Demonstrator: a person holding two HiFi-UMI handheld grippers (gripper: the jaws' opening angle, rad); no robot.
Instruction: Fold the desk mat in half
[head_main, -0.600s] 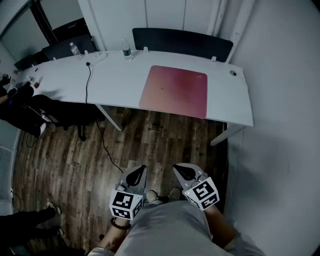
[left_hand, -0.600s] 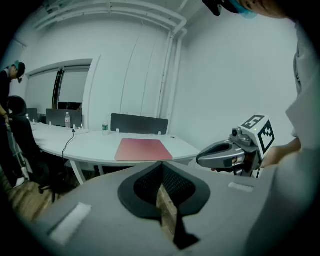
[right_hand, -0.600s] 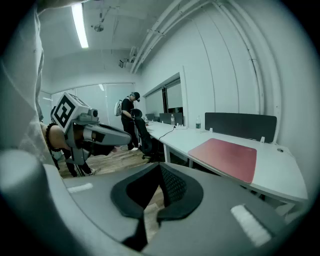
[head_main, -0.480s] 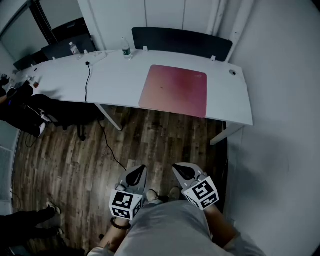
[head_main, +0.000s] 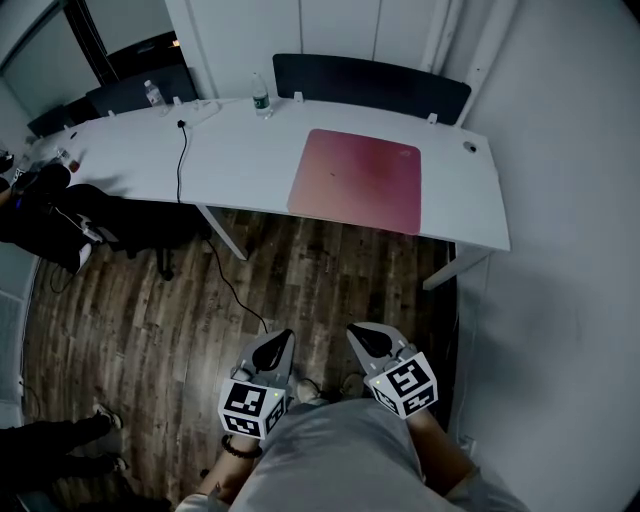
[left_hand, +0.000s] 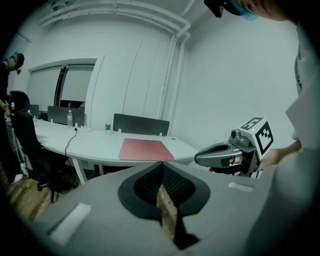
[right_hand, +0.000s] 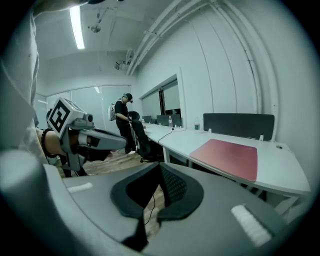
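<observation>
The desk mat (head_main: 356, 180) is a pink-red rectangle lying flat and unfolded on the right part of the white desk (head_main: 230, 160). It also shows in the left gripper view as the mat (left_hand: 146, 149) and in the right gripper view as the mat (right_hand: 227, 157). Both grippers hang close to my body above the wooden floor, well short of the desk. My left gripper (head_main: 272, 350) and my right gripper (head_main: 365, 342) are shut with nothing in them. Each gripper view shows its own jaws together, the left gripper (left_hand: 161, 165) and the right gripper (right_hand: 160, 167).
A water bottle (head_main: 260, 97) and a black cable (head_main: 180, 160) lie on the desk left of the mat. A dark panel (head_main: 370, 85) stands behind the desk. A black office chair (head_main: 50, 215) is at the left. A white wall (head_main: 570, 250) bounds the right side.
The head view has shifted slightly, so the desk and mat sit a little lower and to the right in frame. Neither gripper has moved.
</observation>
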